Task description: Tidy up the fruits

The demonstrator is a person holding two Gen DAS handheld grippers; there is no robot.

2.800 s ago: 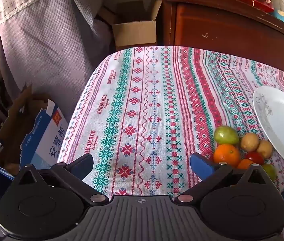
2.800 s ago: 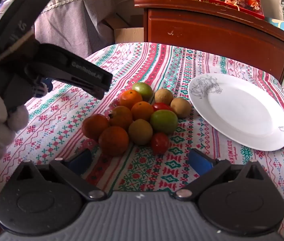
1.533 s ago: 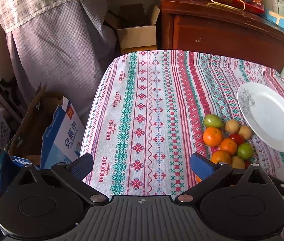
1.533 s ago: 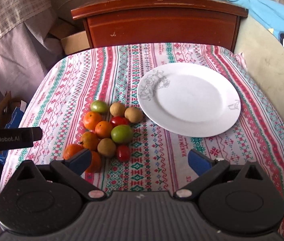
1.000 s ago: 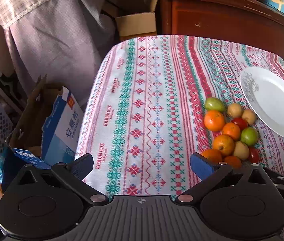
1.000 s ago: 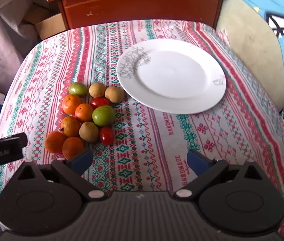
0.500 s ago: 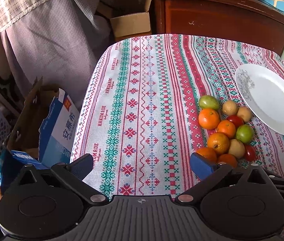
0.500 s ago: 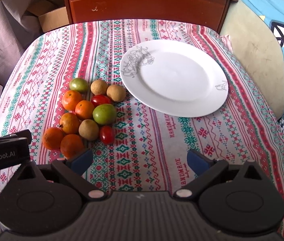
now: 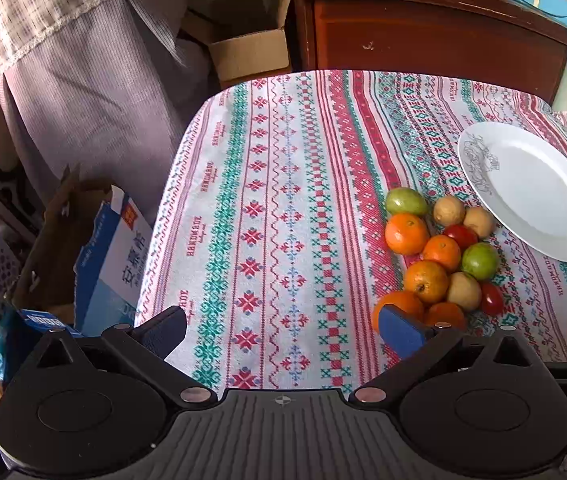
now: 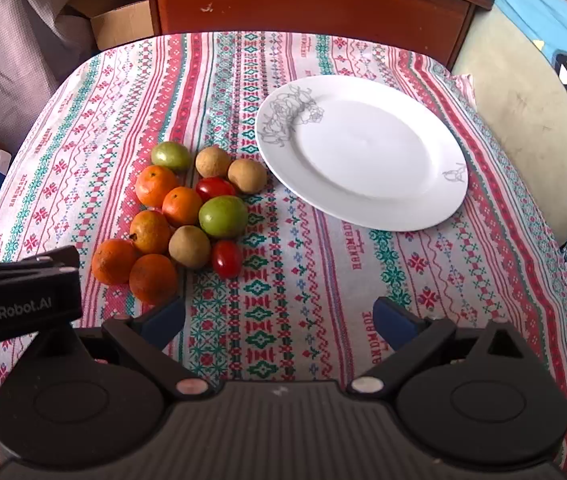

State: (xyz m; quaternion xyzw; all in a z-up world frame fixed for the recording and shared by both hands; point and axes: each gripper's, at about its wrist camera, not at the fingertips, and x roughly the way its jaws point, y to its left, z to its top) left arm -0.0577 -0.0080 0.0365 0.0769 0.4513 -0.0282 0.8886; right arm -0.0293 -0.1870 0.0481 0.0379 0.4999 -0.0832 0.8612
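Between the blue pads of the right gripper (image 10: 279, 318), which stand wide apart with nothing in them, lies only bare patterned tablecloth (image 10: 279, 280). Its left pad sits just in front of the nearest orange (image 10: 152, 279) in the fruit pile; whether it touches cannot be told. The left gripper (image 9: 281, 326) is likewise spread wide and empty above the cloth, and its right pad overlaps the near edge of the same pile in the left wrist view. Part of the left gripper's black body, marked GenRobot.AI, shows at the left edge of the right wrist view.

The pile lies on the cloth in a tight cluster, pieces touching: 5 oranges, 2 green fruits (image 10: 223, 216), 3 brown round fruits (image 10: 189, 246) and 2 red tomatoes (image 10: 227, 258). 1 tomato sits at the pile's near right corner, the other in its middle. 1 of the green fruits (image 10: 170, 155) is at the far left corner.

Just beside the pile, to its right and further back, rests a white plate (image 10: 435, 216) with a grey line drawing on its rim, holding nothing. The closest brown fruit (image 10: 247, 176) is near the rim.

Beyond the table stands a dark wooden cabinet (image 10: 311, 0). A cardboard box (image 9: 249, 54) sits on the floor beside it, and a blue and white carton (image 9: 113, 256) stands off the table's left edge.
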